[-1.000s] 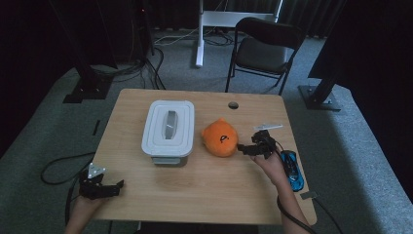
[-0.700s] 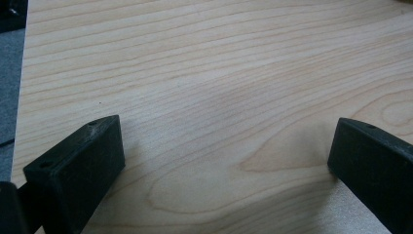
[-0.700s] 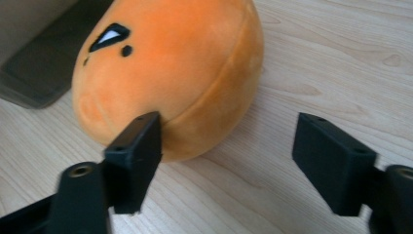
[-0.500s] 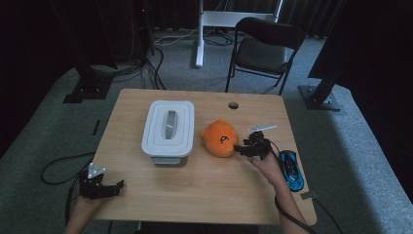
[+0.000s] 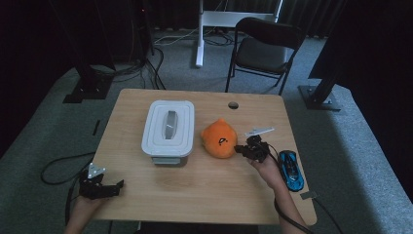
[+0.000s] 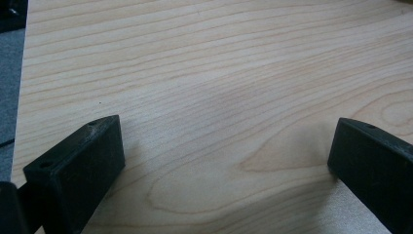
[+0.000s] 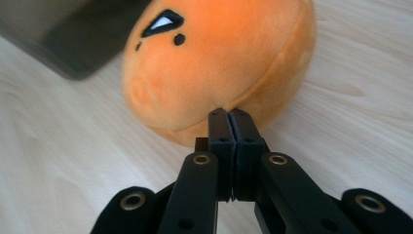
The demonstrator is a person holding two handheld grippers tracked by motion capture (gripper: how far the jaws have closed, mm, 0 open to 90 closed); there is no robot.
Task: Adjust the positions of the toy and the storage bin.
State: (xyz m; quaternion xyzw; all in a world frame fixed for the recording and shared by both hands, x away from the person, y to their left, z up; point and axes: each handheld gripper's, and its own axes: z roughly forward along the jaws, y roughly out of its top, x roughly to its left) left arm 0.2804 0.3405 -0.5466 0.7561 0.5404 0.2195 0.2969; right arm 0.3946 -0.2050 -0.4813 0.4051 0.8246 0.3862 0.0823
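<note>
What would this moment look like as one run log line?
left gripper: open, over bare table | right gripper: shut, tips at orange plush | white container: lid on

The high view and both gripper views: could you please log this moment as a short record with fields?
Table: wooden table
Container: white lidded box, lid on
Toy: orange plush, right of the box
Car: blue toy car, near right edge
Left gripper: open, over bare wood
Right gripper: shut, tips at the plush
</note>
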